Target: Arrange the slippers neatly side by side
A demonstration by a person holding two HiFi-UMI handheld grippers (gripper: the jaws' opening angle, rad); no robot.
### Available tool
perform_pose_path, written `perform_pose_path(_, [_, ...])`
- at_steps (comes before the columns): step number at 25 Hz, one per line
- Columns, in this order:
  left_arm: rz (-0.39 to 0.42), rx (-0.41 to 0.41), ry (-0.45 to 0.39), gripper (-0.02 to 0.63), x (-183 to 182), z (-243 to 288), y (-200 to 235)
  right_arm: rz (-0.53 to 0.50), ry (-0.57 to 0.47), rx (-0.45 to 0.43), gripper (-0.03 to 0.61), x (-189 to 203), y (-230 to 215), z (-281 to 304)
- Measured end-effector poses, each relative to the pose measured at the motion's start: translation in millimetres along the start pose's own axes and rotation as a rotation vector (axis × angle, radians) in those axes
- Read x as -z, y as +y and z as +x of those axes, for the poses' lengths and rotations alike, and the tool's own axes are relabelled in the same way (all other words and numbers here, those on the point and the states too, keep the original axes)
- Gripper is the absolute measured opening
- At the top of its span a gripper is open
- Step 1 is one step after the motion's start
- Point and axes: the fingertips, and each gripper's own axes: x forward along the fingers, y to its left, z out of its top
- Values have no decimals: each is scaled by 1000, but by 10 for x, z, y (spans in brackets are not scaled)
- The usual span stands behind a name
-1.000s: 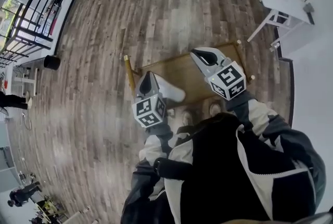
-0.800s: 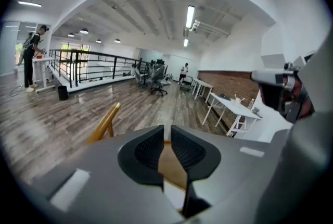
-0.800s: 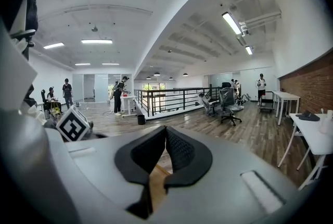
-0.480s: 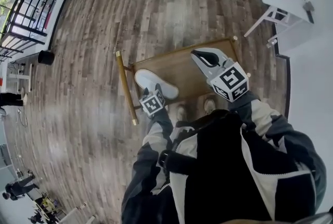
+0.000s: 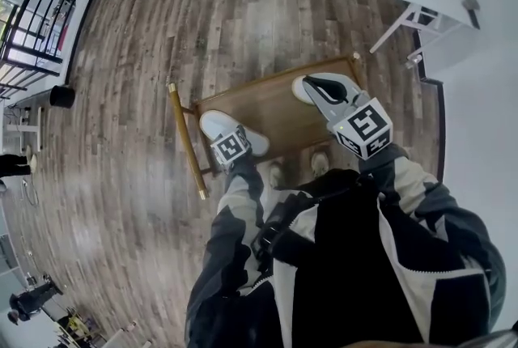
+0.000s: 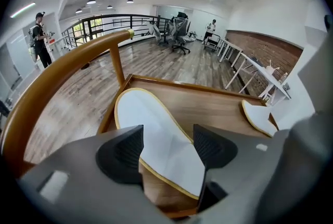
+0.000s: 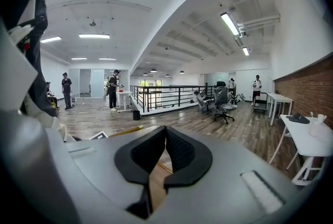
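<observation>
Wood-topped and low, the stand (image 5: 275, 108) carries both slippers inside its raised rim, with a brass-coloured rail (image 5: 186, 140) running along its left edge. One white slipper (image 5: 218, 125) with a yellow-trimmed border lies flat beside that left edge, close to the near left corner, its length slanting toward the stand's middle. The left gripper (image 6: 167, 134) points steeply down over the slipper's near end. Its jaws have just been opening and now stand wide — the slipper lies between them on the wood, and neither pad presses on it.

The second white slipper (image 6: 257, 116) lies at the stand's far right corner, well apart from the first. In the head view it is partly hidden behind the right gripper (image 7: 165, 132). That gripper hangs above the stand's right side, held nearly level, its fingers closed tip to tip with nothing between them — only a sliver of the stand's wood shows through the gap below the tips. Just past the stand's near edge, the person's shoes (image 5: 320, 163) stand on the plank floor (image 5: 146, 55).
</observation>
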Motion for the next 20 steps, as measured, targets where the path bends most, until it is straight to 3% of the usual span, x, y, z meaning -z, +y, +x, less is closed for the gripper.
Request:
perform_pose_path(8, [-9, 6, 39, 324, 12, 157, 23, -6, 14, 30, 11, 36, -48, -88])
perform_pose_path(10, [9, 2, 45, 241, 17, 189, 36, -6, 19, 40, 11, 42, -56, -120])
perform_pose_path(12, [25, -11, 38, 85, -11, 210, 69, -4, 23, 47, 11, 47, -66, -139])
perform_pose_path(13, [23, -16, 38, 47, -18, 209, 90, -4, 24, 50, 11, 48, -68, -144])
perform_pose_path(20, [19, -2, 43, 35, -1, 180, 106, -8, 17, 57, 11, 30, -37, -161])
